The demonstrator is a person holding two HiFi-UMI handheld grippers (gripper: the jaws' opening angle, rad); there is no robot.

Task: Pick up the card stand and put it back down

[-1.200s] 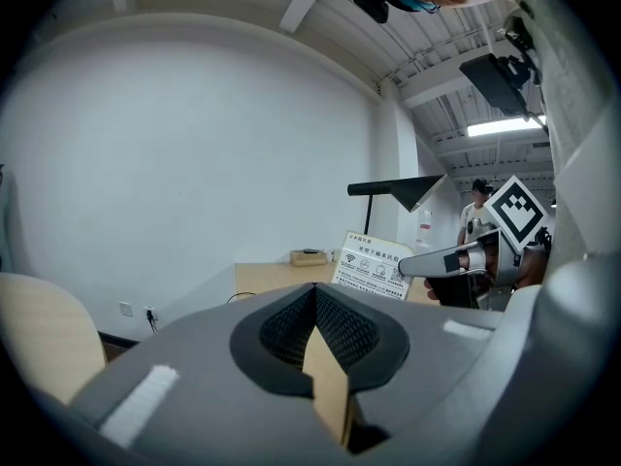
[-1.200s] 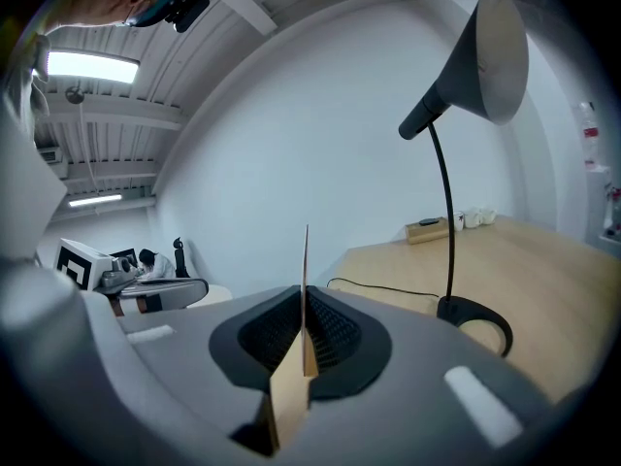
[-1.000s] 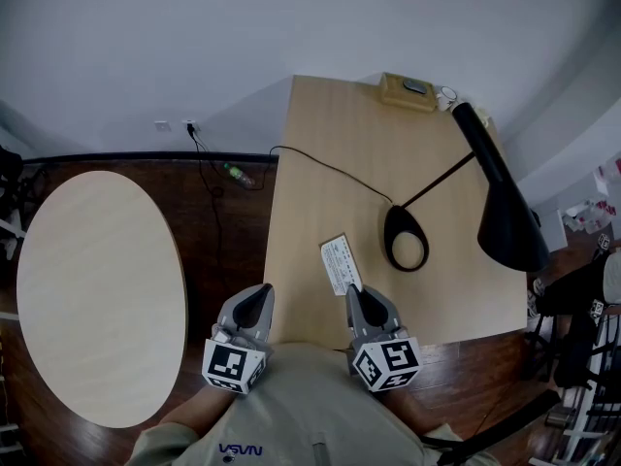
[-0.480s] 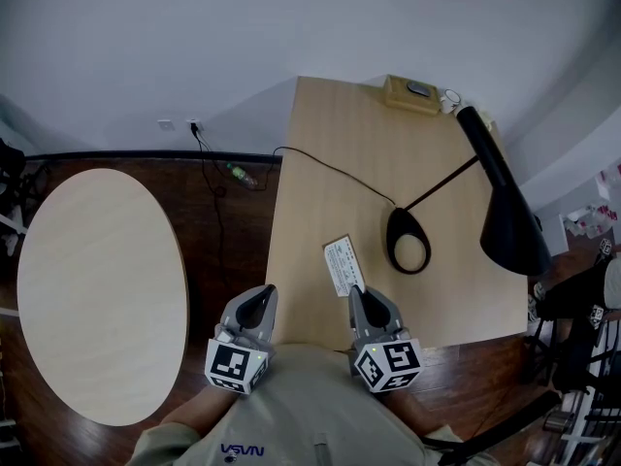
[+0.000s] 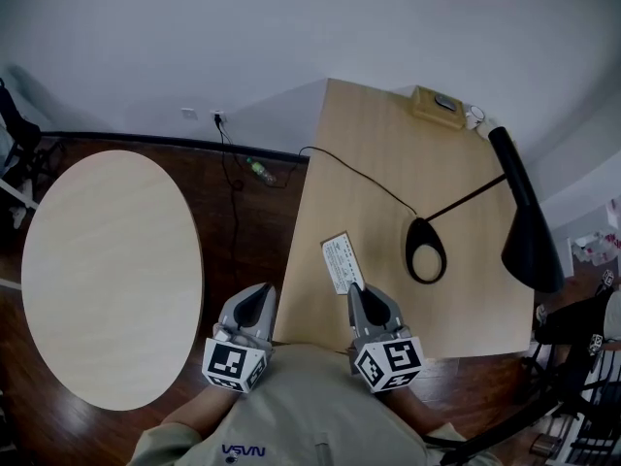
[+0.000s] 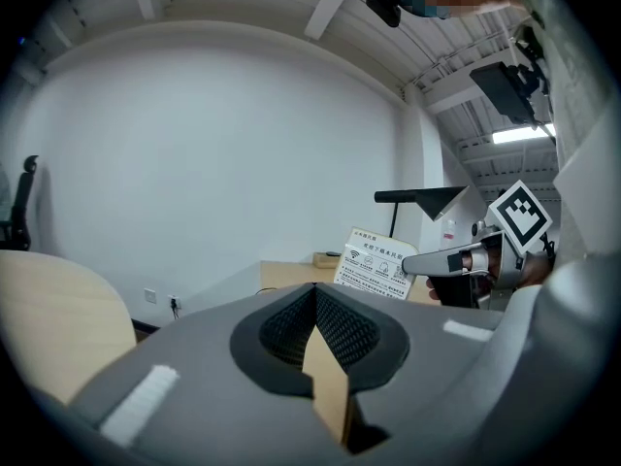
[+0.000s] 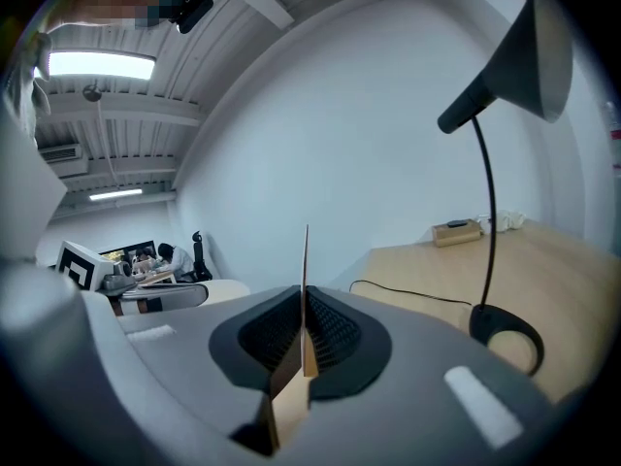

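The card stand (image 5: pixel 342 262) is a thin white printed card. My right gripper (image 5: pixel 356 291) is shut on its near end and holds it over the front left part of the wooden desk (image 5: pixel 369 163). In the right gripper view the card stand (image 7: pixel 306 260) shows edge-on, upright between the pads. In the left gripper view the card stand (image 6: pixel 380 262) faces me, with the right gripper (image 6: pixel 437 260) behind it. My left gripper (image 5: pixel 258 297) hangs left of the desk over the floor, shut with nothing in it.
A black desk lamp (image 5: pixel 529 221) leans over the desk's right side, its ring base (image 5: pixel 427 250) just right of the card. A black cable (image 5: pixel 354 173) crosses the desk. A small wooden box (image 5: pixel 441 105) sits at the far edge. A round table (image 5: pixel 107 270) stands at left.
The head view has swung, so the desk now sits further right in the picture. Both grippers and the held card keep their places relative to each other.
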